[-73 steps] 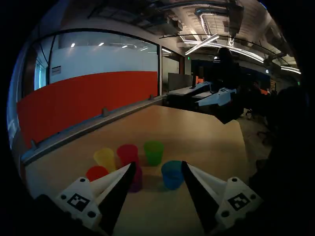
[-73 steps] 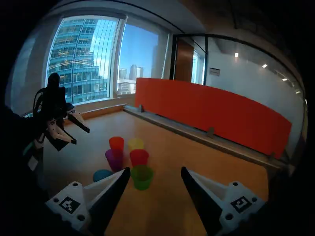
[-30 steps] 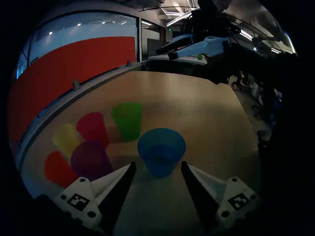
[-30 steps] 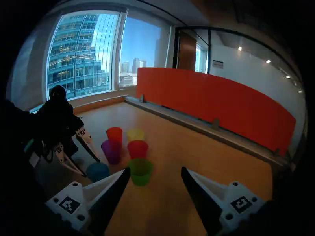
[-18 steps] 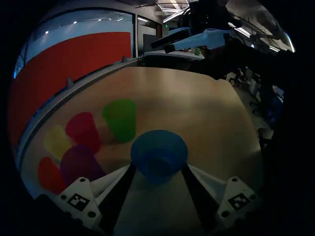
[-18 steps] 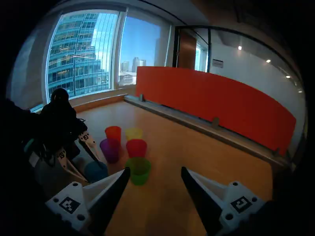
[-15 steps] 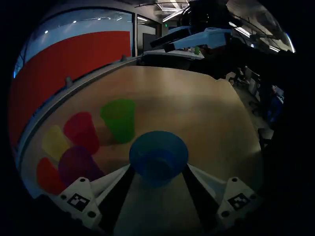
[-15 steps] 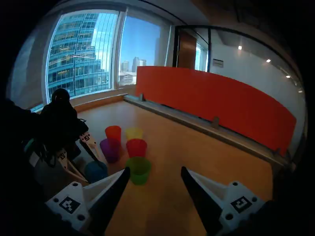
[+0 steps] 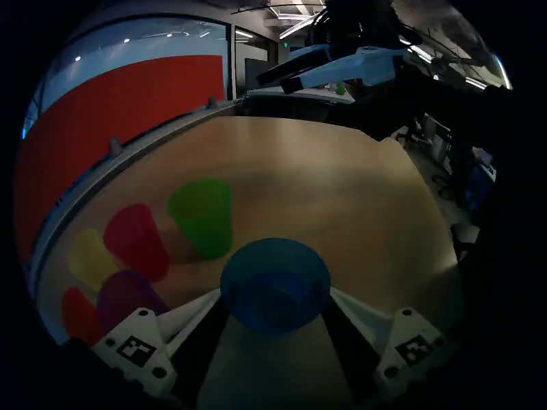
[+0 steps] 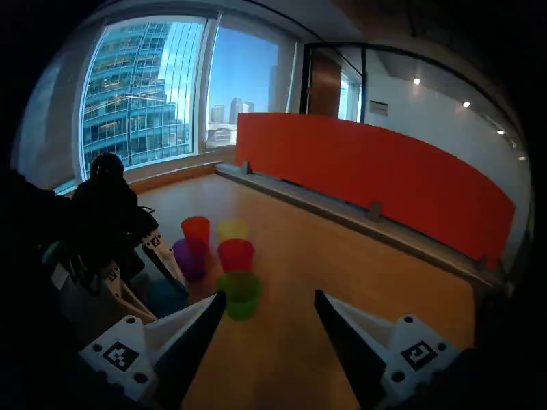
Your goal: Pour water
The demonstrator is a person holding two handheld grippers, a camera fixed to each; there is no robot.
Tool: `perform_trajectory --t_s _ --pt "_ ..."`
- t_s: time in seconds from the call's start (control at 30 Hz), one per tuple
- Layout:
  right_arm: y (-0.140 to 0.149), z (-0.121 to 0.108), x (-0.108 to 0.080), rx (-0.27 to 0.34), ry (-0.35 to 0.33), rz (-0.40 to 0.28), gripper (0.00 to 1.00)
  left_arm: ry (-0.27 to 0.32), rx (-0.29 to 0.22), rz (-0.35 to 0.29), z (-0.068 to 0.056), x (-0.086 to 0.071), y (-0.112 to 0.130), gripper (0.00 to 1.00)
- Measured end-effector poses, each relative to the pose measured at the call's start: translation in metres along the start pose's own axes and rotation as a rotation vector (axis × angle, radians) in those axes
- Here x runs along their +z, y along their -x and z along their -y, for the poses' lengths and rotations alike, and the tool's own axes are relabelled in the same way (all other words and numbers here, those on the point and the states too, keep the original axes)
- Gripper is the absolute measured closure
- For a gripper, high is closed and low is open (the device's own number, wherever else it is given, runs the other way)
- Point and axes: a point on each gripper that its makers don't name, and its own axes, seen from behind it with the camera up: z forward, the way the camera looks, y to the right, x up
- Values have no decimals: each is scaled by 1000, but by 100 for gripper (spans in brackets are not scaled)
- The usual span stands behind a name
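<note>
standing on the desk [image 9: 328, 184] near the green cup [image 9: 202, 217], the blue cup [image 9: 275, 283] is being straddled by the spread left tongs [image 9: 275, 302], probably so it can be gripped for pouring, while the right tongs [image 10: 269, 294] are being held released and empty above the desk.
</note>
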Motion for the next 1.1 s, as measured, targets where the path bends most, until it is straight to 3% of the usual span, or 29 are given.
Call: perform_trajectory --t_s 0.6,1.1 --pt "1 1 1 3 -1 3 0 -2 6 6 1 -7 0 17" --pt "-1 3 5 -4 0 -5 0 -60 -21 -100 15 -42 -36 17"
